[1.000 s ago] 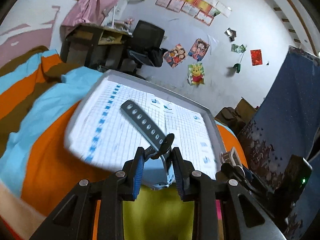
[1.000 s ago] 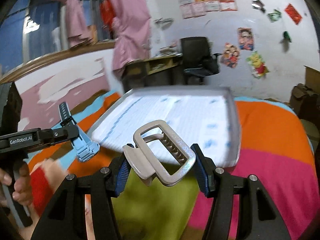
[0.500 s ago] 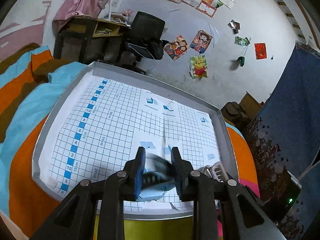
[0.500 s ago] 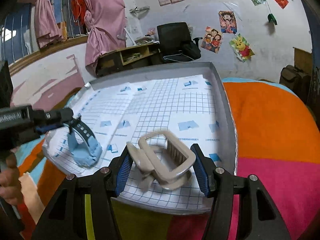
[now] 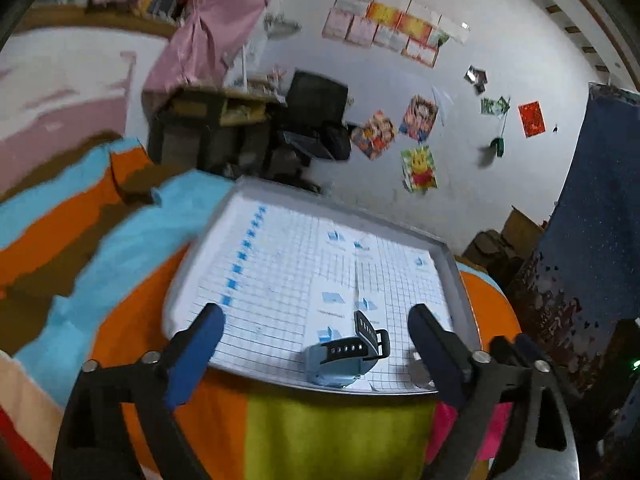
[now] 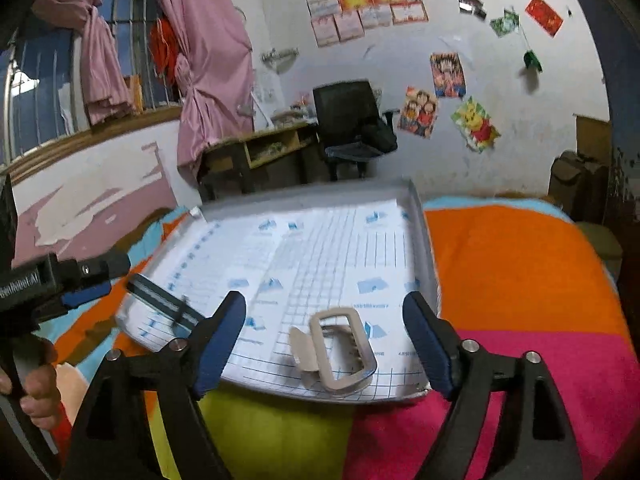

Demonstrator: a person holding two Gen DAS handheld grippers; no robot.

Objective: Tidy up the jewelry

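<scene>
You are holding your left gripper (image 5: 316, 322) spread wide, gripping nothing; the watch (image 5: 344, 356) is lying at the tray (image 5: 448, 256) near edge. Your right gripper (image 6: 324, 312) is gaping too, with the hair claw clip (image 6: 340, 350) lying free beyond. Both placements seem done; next, fetch another piece.

A bed (image 6: 520, 272) covered by a blanket in orange, pink, yellow-green, blue and brown blocks carries a shallow grey tray (image 6: 425, 252) lined with gridded paper, its near edge over the yellow-green and pink patches.
</scene>
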